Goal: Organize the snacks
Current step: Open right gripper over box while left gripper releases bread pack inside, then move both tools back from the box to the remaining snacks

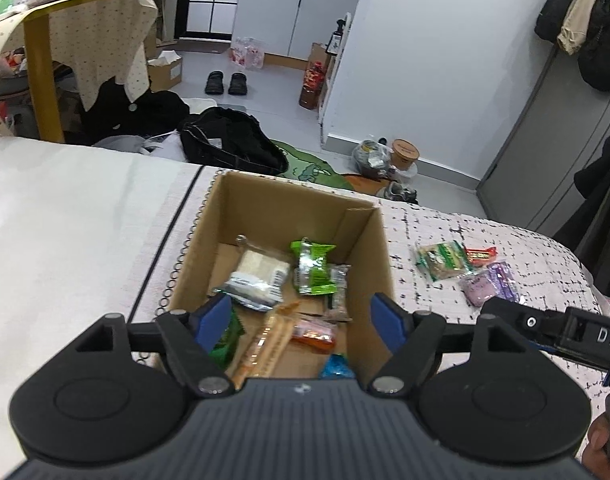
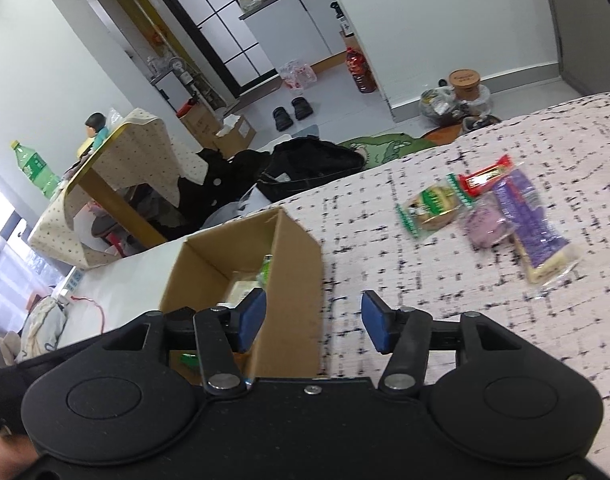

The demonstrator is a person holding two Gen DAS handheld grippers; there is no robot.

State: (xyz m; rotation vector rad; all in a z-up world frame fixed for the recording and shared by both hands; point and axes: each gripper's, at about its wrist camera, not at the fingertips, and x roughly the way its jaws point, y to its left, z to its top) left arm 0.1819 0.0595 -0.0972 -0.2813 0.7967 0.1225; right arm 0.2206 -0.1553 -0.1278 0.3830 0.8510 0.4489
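Note:
An open cardboard box [image 1: 265, 204] sits on the bed and holds several wrapped snacks, among them a green pack [image 1: 315, 266] and a white pack [image 1: 259, 276]. My left gripper [image 1: 303, 320] hovers open and empty over the box's near end. To the box's right on the bedcover lie a green-edged snack [image 1: 443, 260], a red bar [image 1: 481, 255] and a purple pack [image 1: 491, 282]. My right gripper [image 2: 313, 320] is open and empty beside the box [image 2: 293, 280]. The loose snacks, green-edged [image 2: 433, 202], red [image 2: 485, 176] and purple [image 2: 525, 208], lie ahead to its right.
The checked bedcover [image 2: 425, 288] ends at the far bed edge. Beyond it the floor holds a black bag [image 1: 229, 140], slippers [image 1: 225, 82], a red bottle [image 1: 313, 84] and a covered table [image 1: 85, 28]. The right gripper's body [image 1: 565, 332] shows at the left view's right edge.

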